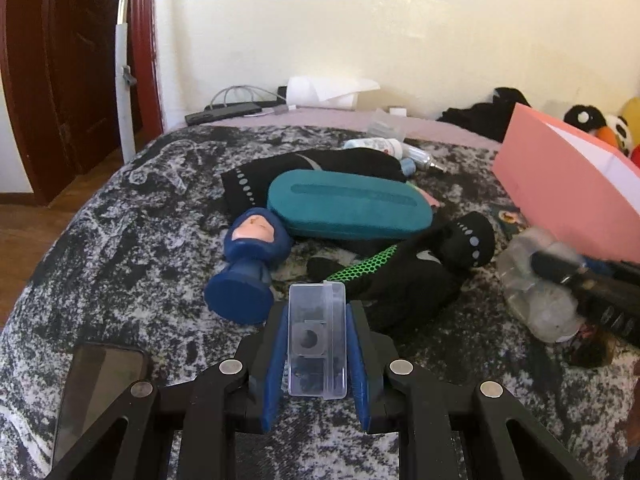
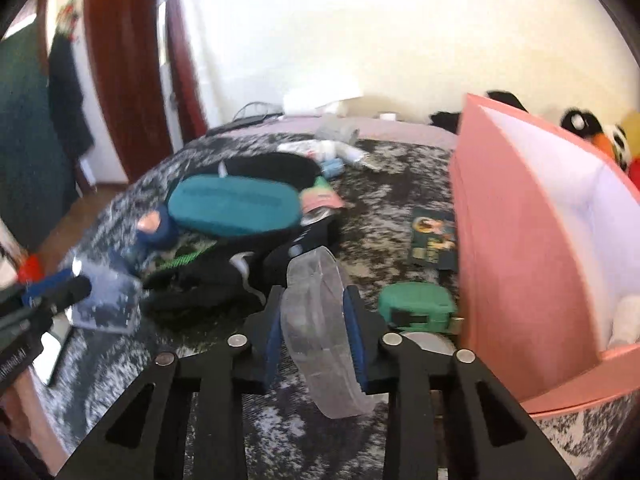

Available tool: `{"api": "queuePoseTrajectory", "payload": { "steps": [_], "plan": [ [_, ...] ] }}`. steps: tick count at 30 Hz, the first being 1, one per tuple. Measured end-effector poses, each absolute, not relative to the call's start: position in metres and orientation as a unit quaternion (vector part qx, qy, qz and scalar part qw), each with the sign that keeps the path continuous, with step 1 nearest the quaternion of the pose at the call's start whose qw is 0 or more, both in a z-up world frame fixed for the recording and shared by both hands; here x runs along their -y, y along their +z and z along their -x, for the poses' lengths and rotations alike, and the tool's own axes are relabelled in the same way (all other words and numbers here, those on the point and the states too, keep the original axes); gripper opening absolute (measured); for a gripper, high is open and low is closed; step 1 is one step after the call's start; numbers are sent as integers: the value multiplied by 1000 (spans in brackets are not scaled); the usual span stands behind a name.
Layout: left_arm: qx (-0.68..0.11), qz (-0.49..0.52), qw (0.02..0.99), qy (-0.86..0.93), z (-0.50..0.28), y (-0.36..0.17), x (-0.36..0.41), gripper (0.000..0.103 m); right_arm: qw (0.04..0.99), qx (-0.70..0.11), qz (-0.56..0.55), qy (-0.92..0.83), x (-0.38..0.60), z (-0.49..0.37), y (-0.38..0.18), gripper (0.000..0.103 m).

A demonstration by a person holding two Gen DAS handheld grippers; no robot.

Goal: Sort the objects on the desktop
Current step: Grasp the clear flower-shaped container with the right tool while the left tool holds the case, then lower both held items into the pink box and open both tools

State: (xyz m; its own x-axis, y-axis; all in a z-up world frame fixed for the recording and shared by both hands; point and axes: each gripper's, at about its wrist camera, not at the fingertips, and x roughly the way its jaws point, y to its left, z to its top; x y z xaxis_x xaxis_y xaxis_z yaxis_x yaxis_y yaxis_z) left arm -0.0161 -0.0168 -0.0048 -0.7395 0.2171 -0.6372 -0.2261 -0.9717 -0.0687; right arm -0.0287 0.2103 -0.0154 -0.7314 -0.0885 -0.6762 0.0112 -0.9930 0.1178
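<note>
My left gripper (image 1: 317, 312) is shut on a small clear plastic box (image 1: 317, 340) and holds it above the patterned blanket (image 1: 120, 240). My right gripper (image 2: 314, 304) is shut on a clear round plastic case (image 2: 320, 332), held up left of the pink box (image 2: 512, 248). The right gripper also shows in the left wrist view (image 1: 560, 276) with the clear case (image 1: 536, 288), blurred, beside the pink box (image 1: 560, 188). The left gripper with its clear box (image 2: 108, 300) shows at the left of the right wrist view.
On the blanket lie a teal glasses case (image 1: 348, 204), a blue doll figure (image 1: 252, 260), black gloves (image 1: 420, 276), a phone (image 1: 100, 384), small bottles (image 1: 384, 146), a green tape measure (image 2: 416, 304) and a dark card (image 2: 434, 240). Plush toys (image 1: 600, 124) sit behind the box.
</note>
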Motion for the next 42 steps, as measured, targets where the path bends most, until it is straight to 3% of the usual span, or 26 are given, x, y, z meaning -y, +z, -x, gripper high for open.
{"api": "queuePoseTrajectory", "payload": {
  "steps": [4,9,22,32,42],
  "plan": [
    [-10,343,118,932,16,-6,16,23,27,105,-370,-923,-233,27,-11,25],
    [-12,343,122,931,16,-5,9,23,15,94,-369,-925,-226,19,-8,19],
    [-9,333,137,933,12,8,-11,23,42,151,-310,-938,-235,-12,34,19],
    [3,295,209,932,-2,52,-82,23,6,171,-230,-958,-283,-64,83,19],
    [45,260,286,921,-10,97,-164,23,-71,190,-215,-955,-364,-108,95,19]
  ]
}}
